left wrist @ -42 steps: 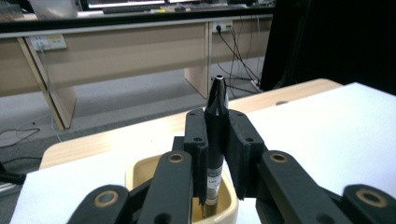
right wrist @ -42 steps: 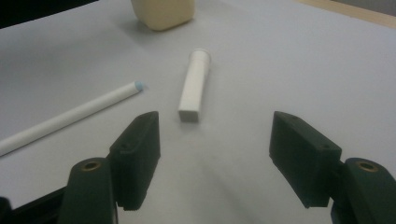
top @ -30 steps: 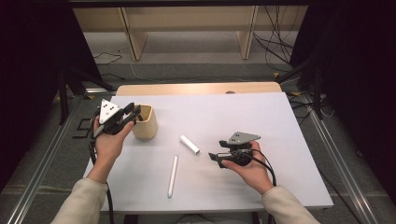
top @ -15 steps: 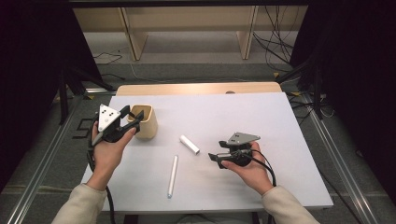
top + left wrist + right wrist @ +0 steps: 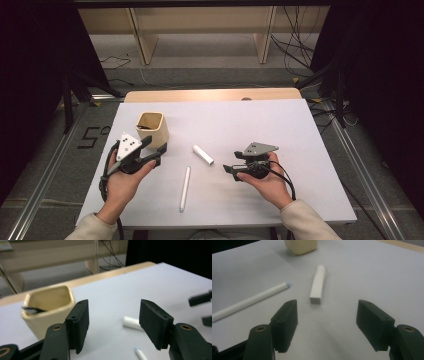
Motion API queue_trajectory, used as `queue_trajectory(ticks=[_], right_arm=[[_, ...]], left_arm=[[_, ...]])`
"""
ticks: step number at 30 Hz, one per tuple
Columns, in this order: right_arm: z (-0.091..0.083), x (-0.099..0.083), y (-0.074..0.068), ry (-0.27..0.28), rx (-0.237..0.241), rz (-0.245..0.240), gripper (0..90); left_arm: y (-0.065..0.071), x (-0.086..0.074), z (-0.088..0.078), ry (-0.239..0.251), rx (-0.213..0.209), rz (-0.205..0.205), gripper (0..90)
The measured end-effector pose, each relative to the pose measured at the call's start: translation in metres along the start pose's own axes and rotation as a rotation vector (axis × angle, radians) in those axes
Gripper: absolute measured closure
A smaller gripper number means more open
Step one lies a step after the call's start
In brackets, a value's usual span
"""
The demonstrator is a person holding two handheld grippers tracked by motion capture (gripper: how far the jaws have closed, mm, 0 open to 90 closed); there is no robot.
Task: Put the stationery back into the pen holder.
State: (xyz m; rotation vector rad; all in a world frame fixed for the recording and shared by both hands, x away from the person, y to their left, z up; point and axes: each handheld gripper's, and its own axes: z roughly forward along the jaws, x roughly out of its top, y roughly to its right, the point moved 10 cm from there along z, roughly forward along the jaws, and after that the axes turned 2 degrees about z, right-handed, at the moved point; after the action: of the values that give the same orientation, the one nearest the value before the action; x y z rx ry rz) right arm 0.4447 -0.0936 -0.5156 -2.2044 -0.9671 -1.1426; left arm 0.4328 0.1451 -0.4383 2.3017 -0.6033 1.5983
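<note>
The white pen (image 5: pixel 185 188) lies flat on the white table (image 5: pixel 300 130) in the high view, between the 2 hands and nearer the person's edge, with its short white cap (image 5: pixel 203 155) lying apart from it, just beyond its far end. In the right gripper view the pen (image 5: pixel 249 301) shows a pale blue tip and the cap (image 5: pixel 318 284) shows a squared open end, so the work in hand looks like gathering these 2 pieces. Both should be light, stiff plastic, smooth and round enough to roll or slip, so the pen is best pinched across its barrel near the middle and the cap across its flat-ended half. The right gripper (image 5: pixel 231 171) rests low over the table, pointed at the cap, its jaws standing wide with nothing between them. The left gripper (image 5: pixel 156 152) sits just in front of the beige cup (image 5: pixel 151 129); its jaws have just been opening and are parted and empty in the left gripper view, where the cup (image 5: pixel 47 308) stands upright close by. Something dark lies inside the cup (image 5: pixel 31 310), possibly another pen, though blur makes it hard to tell.
</note>
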Motion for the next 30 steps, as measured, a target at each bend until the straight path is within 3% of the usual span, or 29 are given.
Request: queue_trajectory(ticks=[12, 23, 30], right_arm=[[0.001, -0.001, -0.001, -0.006, 0.003, -0.002, 34.4], [0.003, -0.003, -0.004, -0.015, 0.007, -0.007, 34.6], [0.003, -0.002, -0.004, -0.012, 0.008, -0.001, 34.7]], left_arm=[[0.031, -0.040, 0.005, -0.131, -0.057, 0.003, 41.6], [0.051, -0.064, 0.009, -0.202, -0.056, -0.010, 41.1], [0.063, -0.076, 0.009, -0.229, -0.008, -0.044, 40.7]])
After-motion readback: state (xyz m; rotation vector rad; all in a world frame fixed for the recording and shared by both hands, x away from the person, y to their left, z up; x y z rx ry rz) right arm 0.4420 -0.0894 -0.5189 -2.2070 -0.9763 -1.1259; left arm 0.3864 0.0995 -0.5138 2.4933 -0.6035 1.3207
